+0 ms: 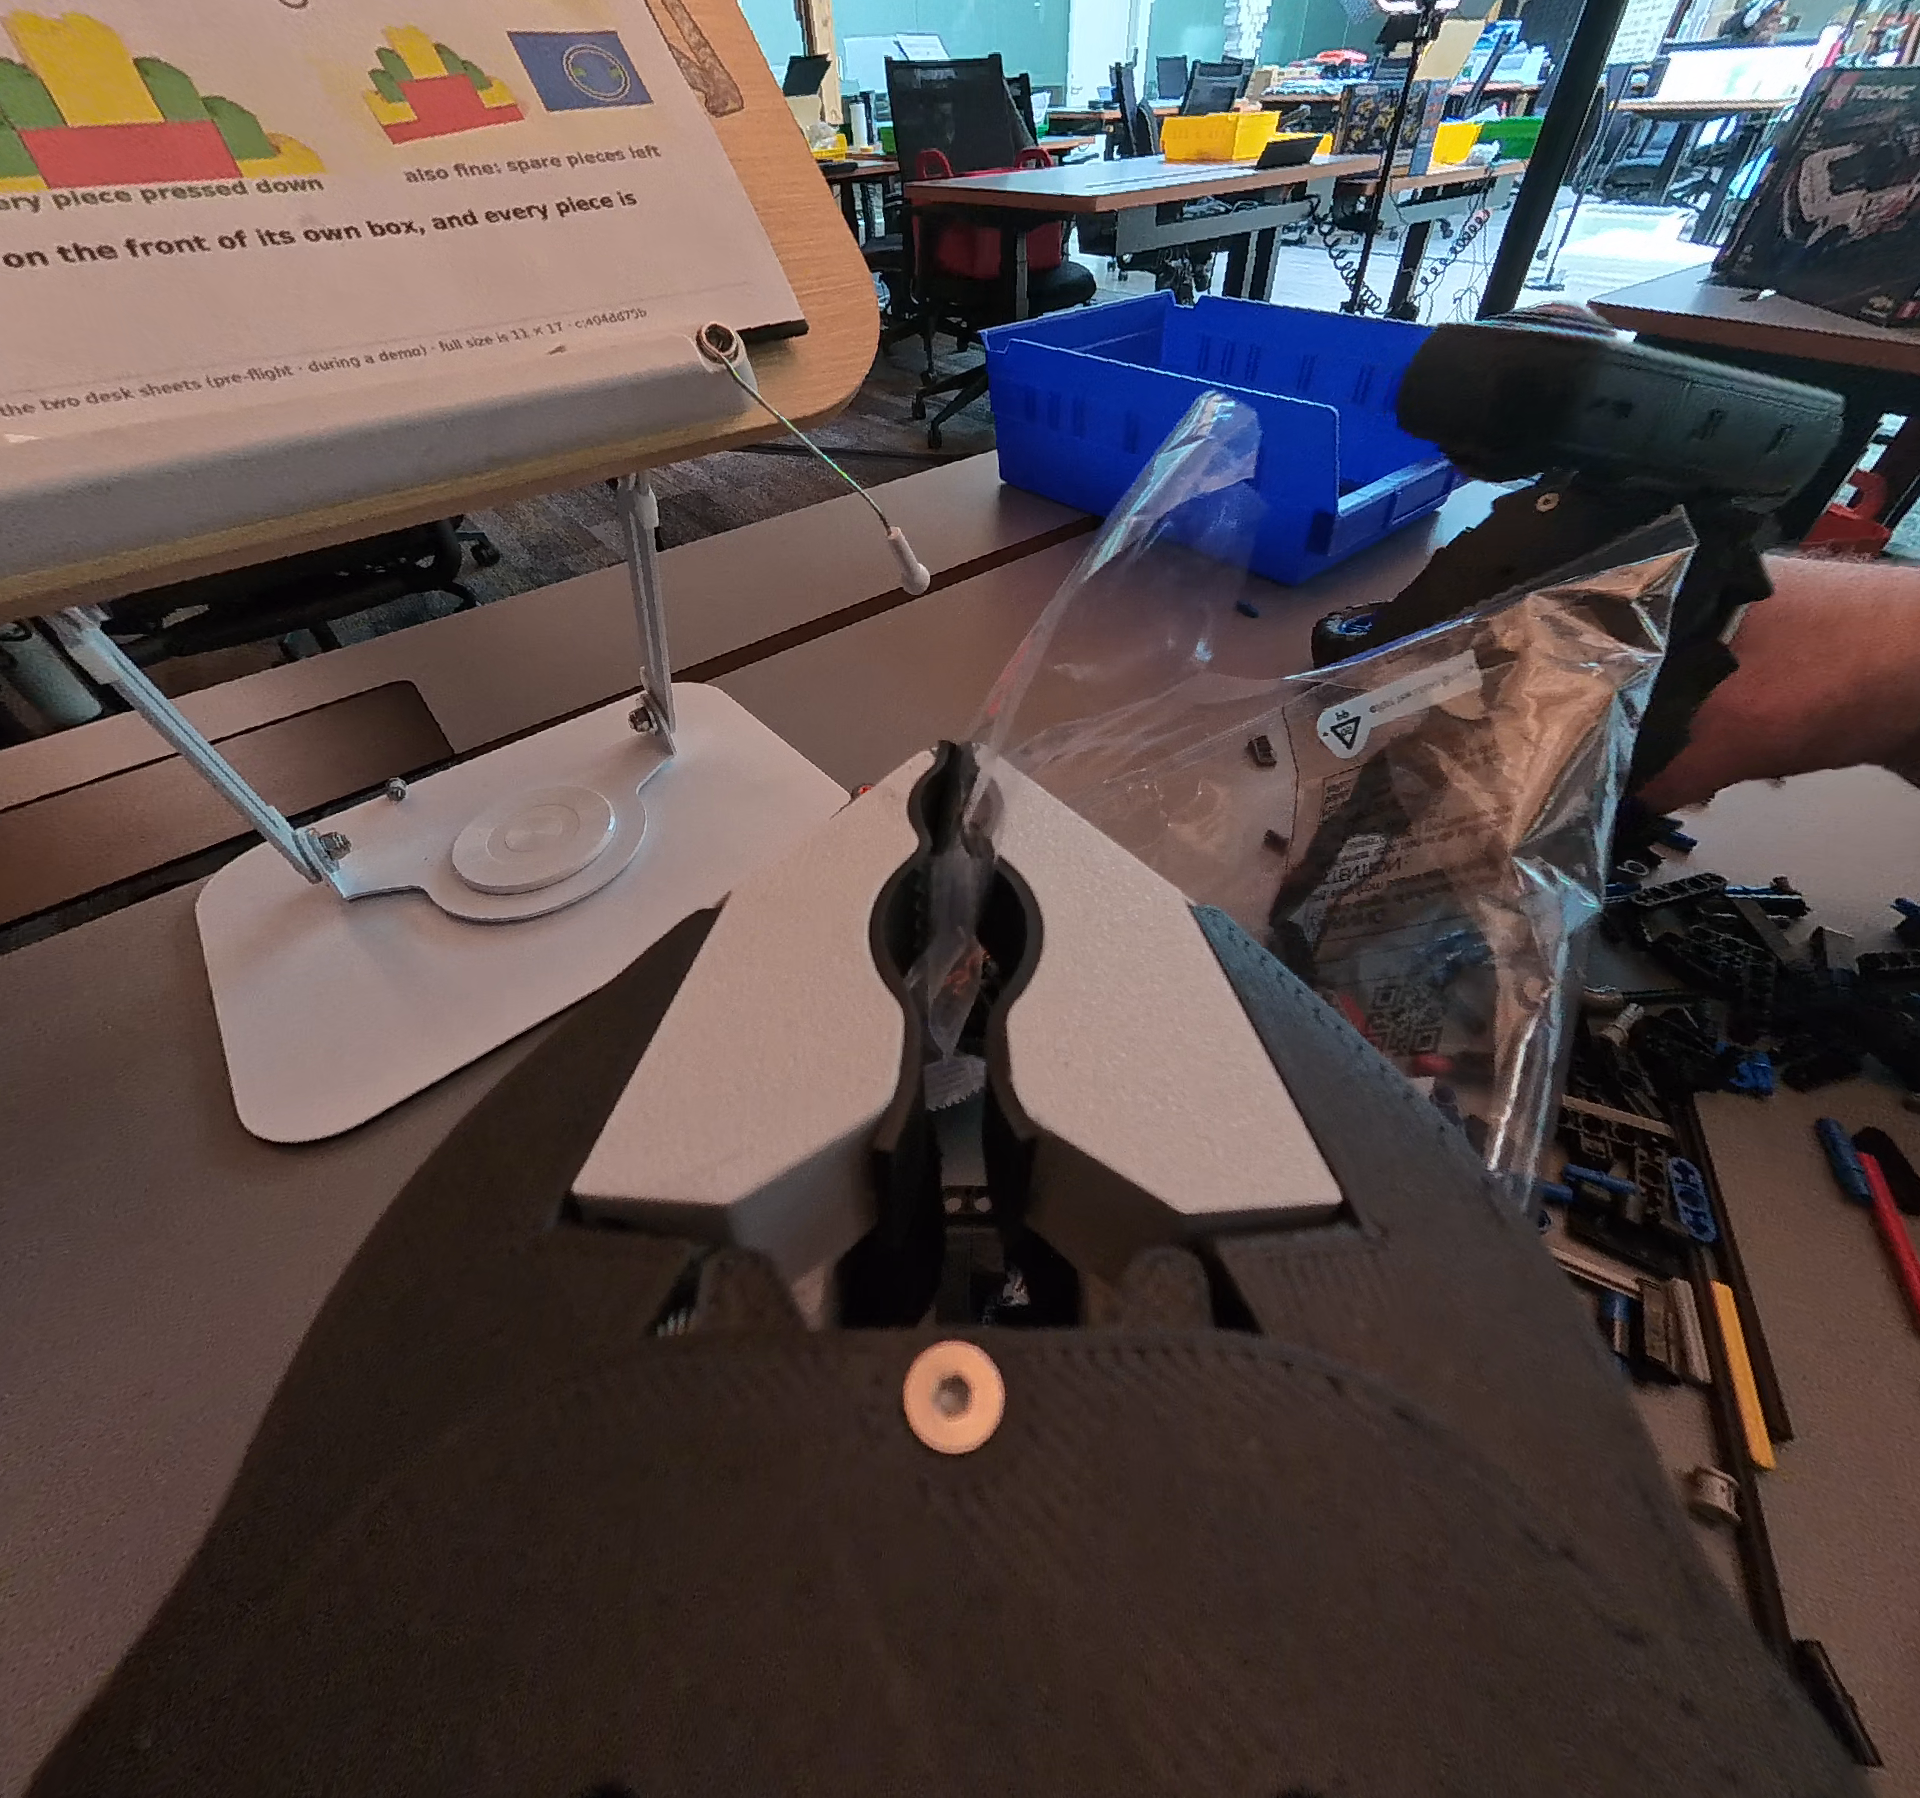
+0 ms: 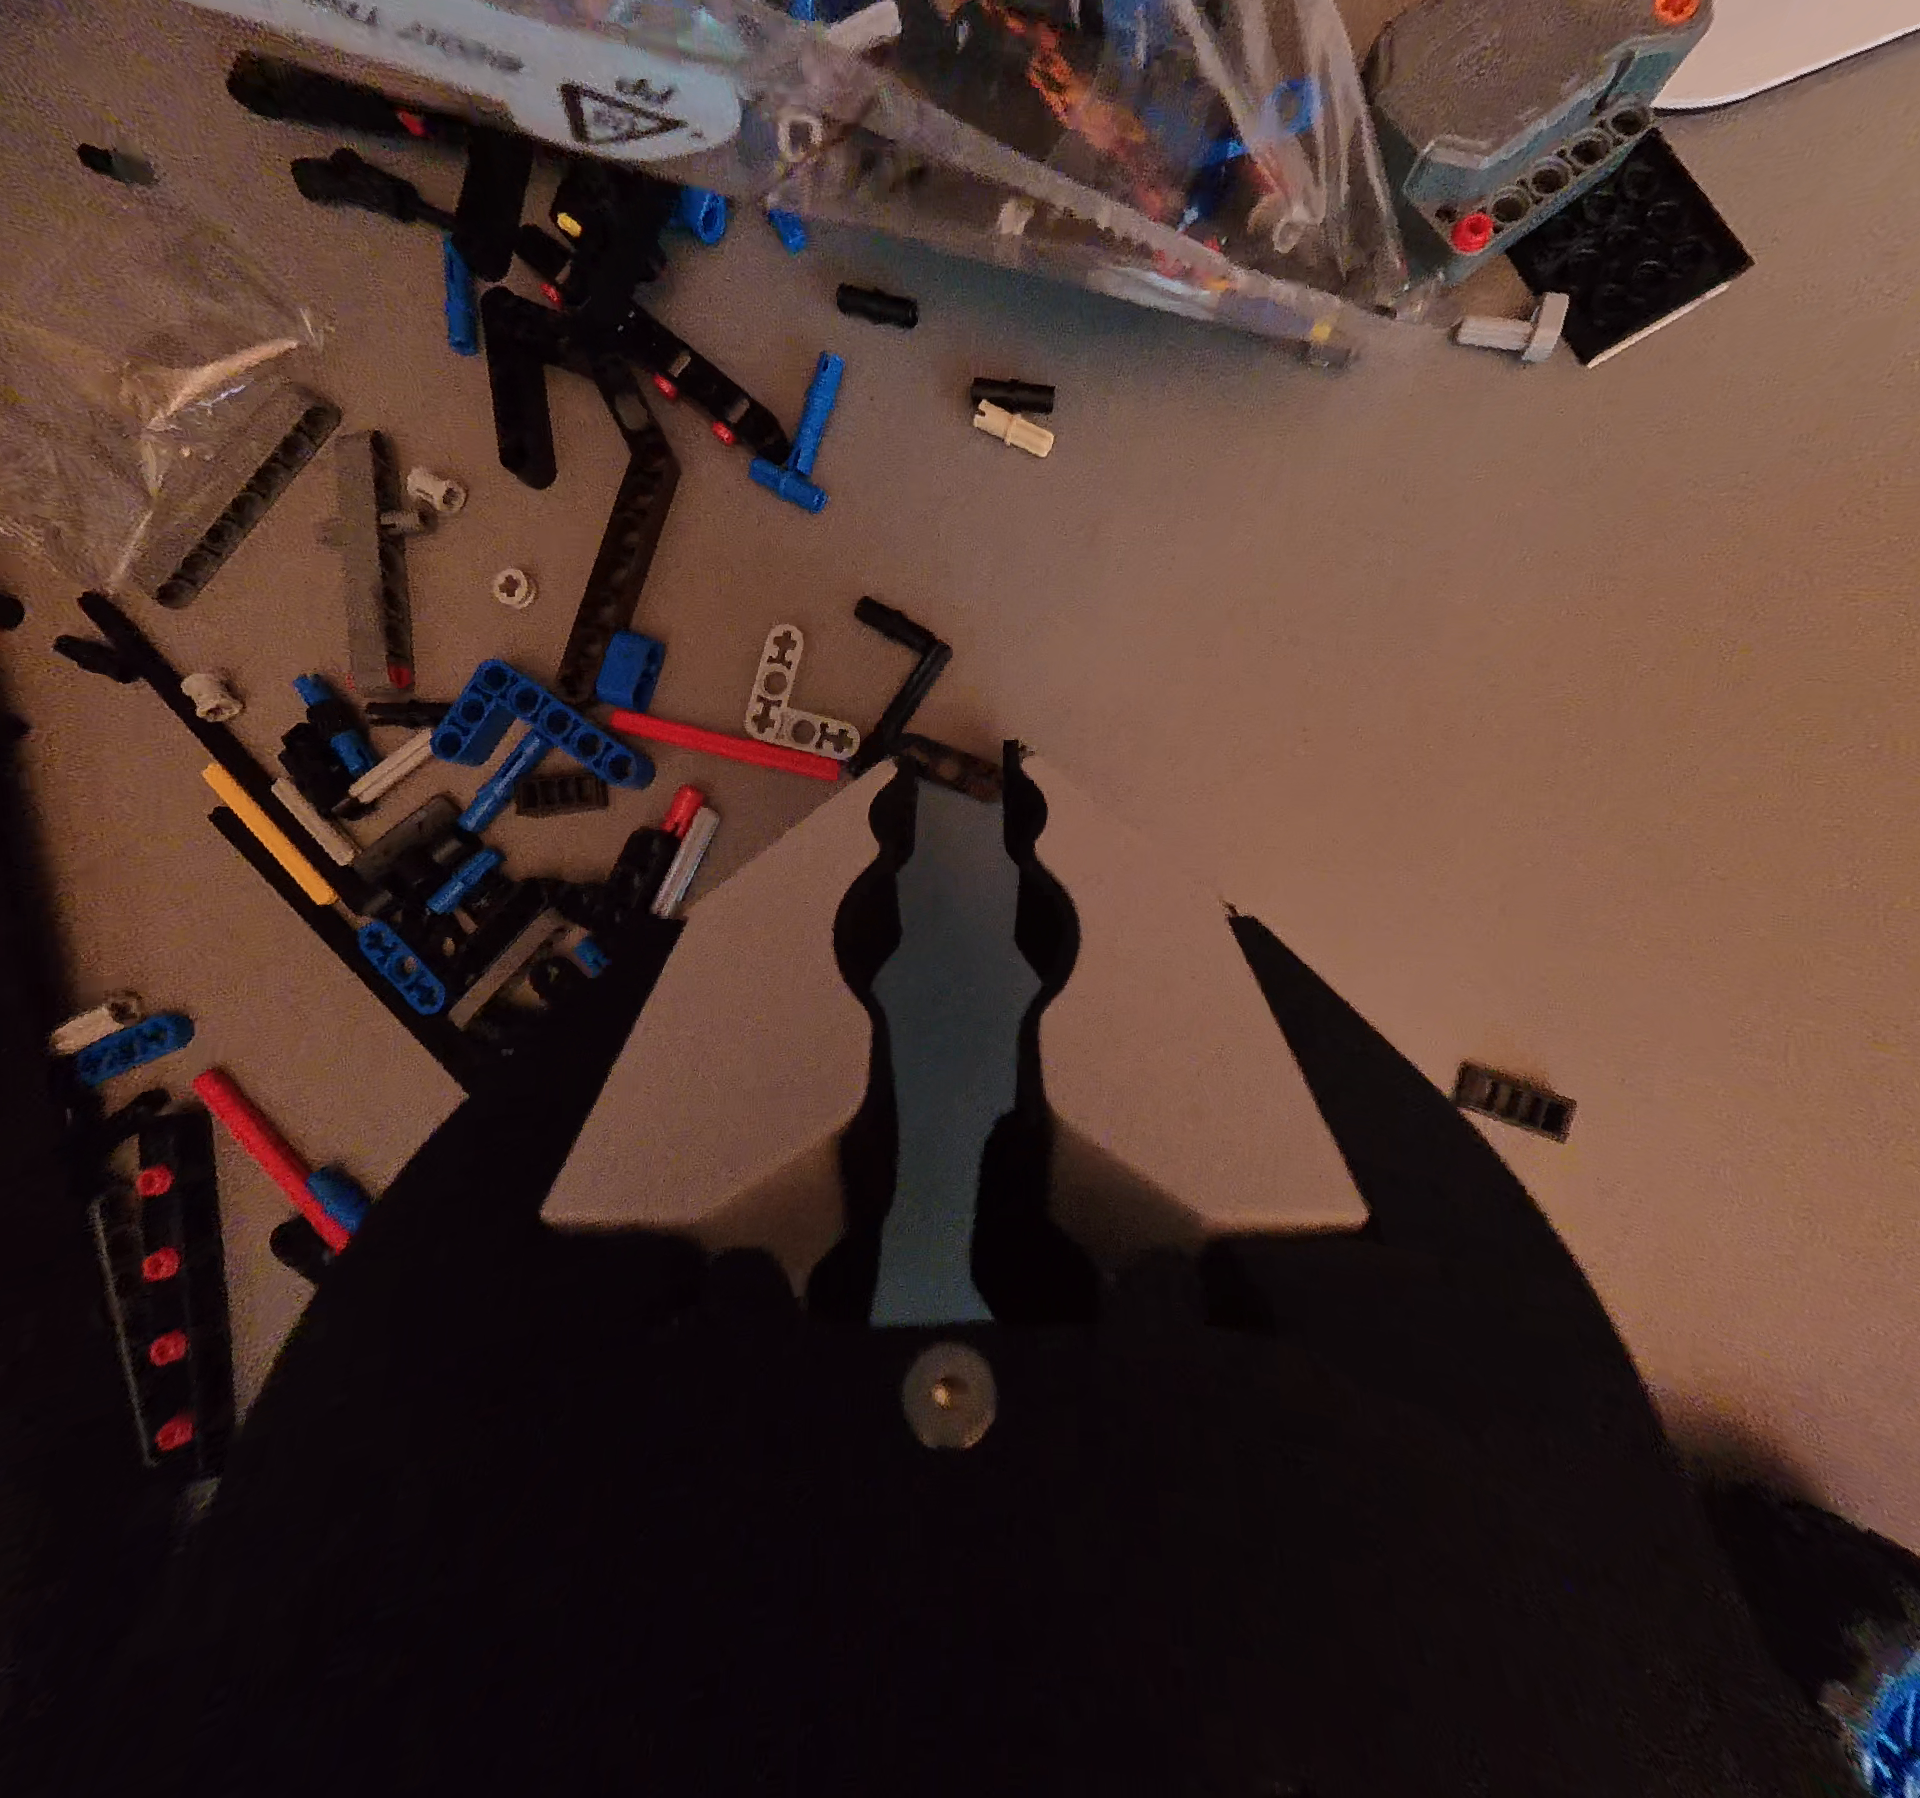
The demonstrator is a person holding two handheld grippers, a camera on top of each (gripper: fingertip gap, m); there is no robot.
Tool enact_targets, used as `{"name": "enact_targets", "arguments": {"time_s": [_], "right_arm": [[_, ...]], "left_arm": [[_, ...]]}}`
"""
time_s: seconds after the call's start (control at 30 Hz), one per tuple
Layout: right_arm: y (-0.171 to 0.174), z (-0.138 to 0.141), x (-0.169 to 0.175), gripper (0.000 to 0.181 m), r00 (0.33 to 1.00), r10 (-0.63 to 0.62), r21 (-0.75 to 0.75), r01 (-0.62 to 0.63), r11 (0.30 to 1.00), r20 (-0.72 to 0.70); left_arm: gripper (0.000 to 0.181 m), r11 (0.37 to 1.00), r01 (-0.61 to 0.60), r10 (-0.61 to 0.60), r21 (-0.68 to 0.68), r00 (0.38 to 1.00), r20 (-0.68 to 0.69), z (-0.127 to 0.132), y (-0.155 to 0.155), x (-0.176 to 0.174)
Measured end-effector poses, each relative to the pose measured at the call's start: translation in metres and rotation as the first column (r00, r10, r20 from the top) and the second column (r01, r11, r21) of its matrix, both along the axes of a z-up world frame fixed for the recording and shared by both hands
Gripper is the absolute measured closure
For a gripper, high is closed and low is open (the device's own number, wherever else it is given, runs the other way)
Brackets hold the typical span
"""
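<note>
My left gripper [image 1: 961,761] is shut on the edge of a clear plastic bag [image 1: 1455,813] that holds dark building pieces and hangs to its right above the table. The bag also shows at the top of the right wrist view [image 2: 935,34]. My right gripper [image 2: 954,761] points down at the table with its jaws apart. A short dark beam with holes [image 2: 966,778] lies on the table across its fingertips, and bare table shows between the fingers. In the left wrist view the right gripper's black body [image 1: 1621,418] is behind the bag, with its fingers hidden.
Loose black, blue, red and white pieces [image 2: 520,709] are scattered left of the right gripper, among them a white L-piece [image 2: 790,699] and a red axle [image 2: 727,746]. A grey block [image 2: 1527,65] lies far right. A document stand [image 1: 416,969] and a blue bin [image 1: 1195,398] stand behind. Spacing between my two grippers at the tips: around 20 cm.
</note>
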State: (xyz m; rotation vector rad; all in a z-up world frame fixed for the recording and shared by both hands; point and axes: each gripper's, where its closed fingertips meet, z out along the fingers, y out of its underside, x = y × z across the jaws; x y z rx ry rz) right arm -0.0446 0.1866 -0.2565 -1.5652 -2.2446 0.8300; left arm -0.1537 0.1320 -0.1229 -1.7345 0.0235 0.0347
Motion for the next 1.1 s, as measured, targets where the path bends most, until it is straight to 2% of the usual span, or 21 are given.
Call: {"name": "enact_targets", "arguments": {"time_s": [0.23, 0.3, 0.4, 0.57, 0.67, 0.77, 0.87, 0.93, 1.0, 1.07, 1.1], "right_arm": [[0.0, 0.0, 0.004, 0.155, 0.999, 0.038, 0.03, -0.038, 0.999, -0.01], [0.0, -0.002, 0.003, 0.16, 0.999, 0.046, 0.043, -0.045, 0.998, -0.01], [0.001, -0.002, 0.004, 0.176, 0.999, 0.044, 0.037, -0.044, 0.998, -0.007], [0.001, 0.001, 0.007, 0.176, 0.999, 0.035, 0.008, -0.034, 0.999, -0.015], [0.003, 0.033, 0.004, 0.176, 0.993, 0.005, 0.003, -0.005, 1.0, -0.121], [-0.002, 0.108, -0.008, 0.176, 0.931, -0.034, -0.003, 0.035, 0.999, -0.363], [-0.025, 0.177, -0.016, 0.176, 0.843, 0.01, 0.015, -0.002, 1.0, -0.538], [-0.047, 0.193, -0.026, 0.177, 0.833, 0.074, 0.043, -0.061, 0.997, -0.549], [-0.06, 0.183, -0.04, 0.172, 0.865, 0.105, 0.067, -0.083, 0.994, -0.49], [-0.059, 0.173, -0.05, 0.15, 0.882, 0.089, 0.113, -0.041, 0.993, -0.463], [-0.059, 0.178, -0.05, 0.158, 0.867, 0.07, 0.114, -0.015, 0.993, -0.494]], "left_arm": [[0.181, 1.0, 0.005, -0.005, -0.003, 1.0, 0.0, -0.001, 0.001, 0.001], [0.181, 1.0, 0.004, -0.004, -0.002, 1.0, 0.0, -0.001, 0.001, 0.001], [0.181, 1.0, 0.003, -0.003, -0.002, 1.0, 0.001, -0.001, 0.001, 0.001], [0.181, 1.0, 0.003, -0.003, -0.001, 1.0, 0.003, -0.001, 0.001, 0.0], [0.181, 1.0, 0.003, -0.003, 0.0, 1.0, 0.002, 0.0, 0.0, 0.0], [0.181, 1.0, 0.007, -0.007, -0.001, 1.0, 0.0, 0.0, 0.001, 0.001], [0.181, 1.0, 0.009, -0.009, -0.006, 1.0, -0.004, -0.001, 0.002, 0.002], [0.181, 1.0, 0.009, -0.009, -0.007, 1.0, -0.005, -0.002, 0.002, 0.002], [0.181, 1.0, 0.006, -0.006, -0.008, 1.0, -0.005, -0.002, 0.002, 0.001], [0.181, 1.0, 0.001, -0.001, -0.012, 1.0, -0.006, -0.003, 0.001, 0.0], [0.181, 1.0, -0.001, 0.0, -0.009, 1.0, -0.005, -0.003, 0.001, -0.001]]}}
